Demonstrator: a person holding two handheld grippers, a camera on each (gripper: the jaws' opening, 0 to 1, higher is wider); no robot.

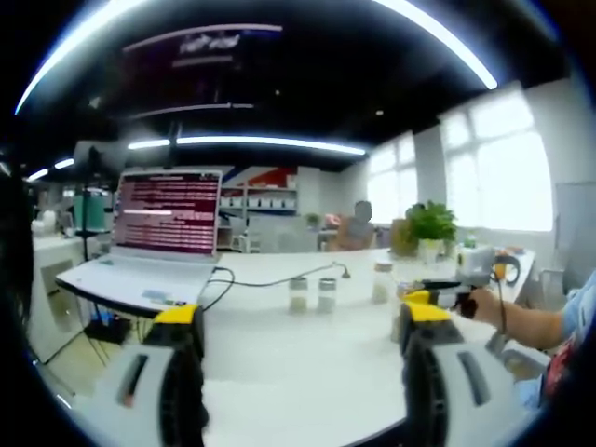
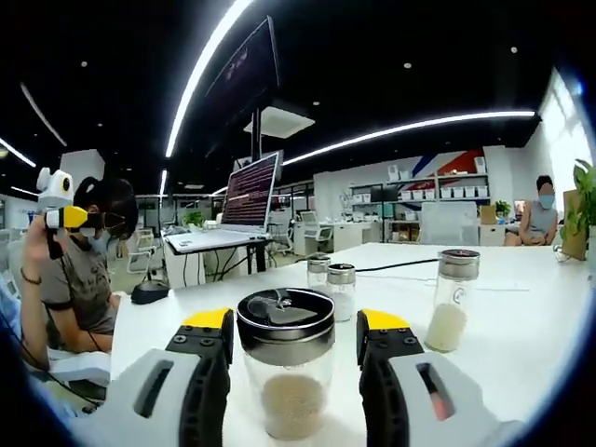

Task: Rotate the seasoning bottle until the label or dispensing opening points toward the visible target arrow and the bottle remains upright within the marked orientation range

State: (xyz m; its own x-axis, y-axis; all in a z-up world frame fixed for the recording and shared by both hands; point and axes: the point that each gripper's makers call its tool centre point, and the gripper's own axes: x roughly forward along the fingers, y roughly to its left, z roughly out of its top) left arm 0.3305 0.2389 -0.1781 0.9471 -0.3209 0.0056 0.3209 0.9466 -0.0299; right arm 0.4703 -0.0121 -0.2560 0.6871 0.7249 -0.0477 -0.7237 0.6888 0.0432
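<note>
White and smooth, the worktop (image 2: 521,307) is stretching across an open office under a black ceiling where long curved light strips (image 1: 251,142) are glowing. Shelving with white boxes is lining the far wall, and bright windows (image 1: 507,168) are letting in daylight beside a potted plant (image 1: 431,226).

In the right gripper view, the right claw (image 2: 295,346) is standing with its yellow-tipped grey jaws spread on either side of the seasoning bottle (image 2: 286,368); whether the pads are touching the glass cannot be told. This upright bottle is a clear glass cylinder with a dark shiny metal lid bearing a flap opening, and pale granules are sitting in its lower part. Behind it two smaller shakers (image 2: 331,284) are standing together, and a taller glass jar (image 2: 450,300) with pale contents is standing off to the right. An open laptop (image 2: 240,209) is showing lines of text on a nearby desk.

In the left gripper view, the left claw (image 1: 303,337) is hovering released, jaws wide apart and holding nothing, above the worktop. The paired shakers (image 1: 311,294) are standing ahead, with a black cable (image 1: 279,278) curling behind them.
</note>
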